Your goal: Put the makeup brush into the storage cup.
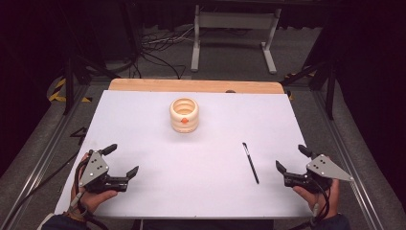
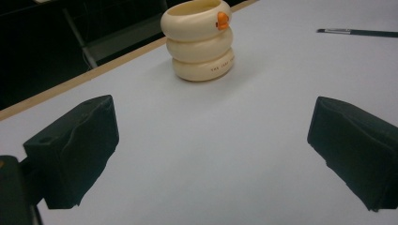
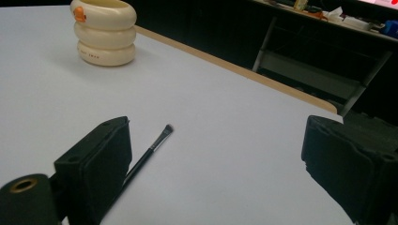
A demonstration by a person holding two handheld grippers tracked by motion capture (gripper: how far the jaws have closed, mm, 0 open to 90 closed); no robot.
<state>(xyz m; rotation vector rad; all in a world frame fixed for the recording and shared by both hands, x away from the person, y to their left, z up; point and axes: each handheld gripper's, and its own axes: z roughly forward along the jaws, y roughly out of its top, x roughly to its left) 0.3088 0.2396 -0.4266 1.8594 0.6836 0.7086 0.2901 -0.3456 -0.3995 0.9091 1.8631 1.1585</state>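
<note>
Cream ringed cup upright, inside unseen; brush on table; both grippers' fingers released.

A white tabletop carries a cream ringed cup near its far middle, an orange mark on its side. A thin black brush lies well to its right — just beside the right hand-held gripper. The left hand-held gripper rests at the near left corner — both with jaws spread, holding nothing.
</note>
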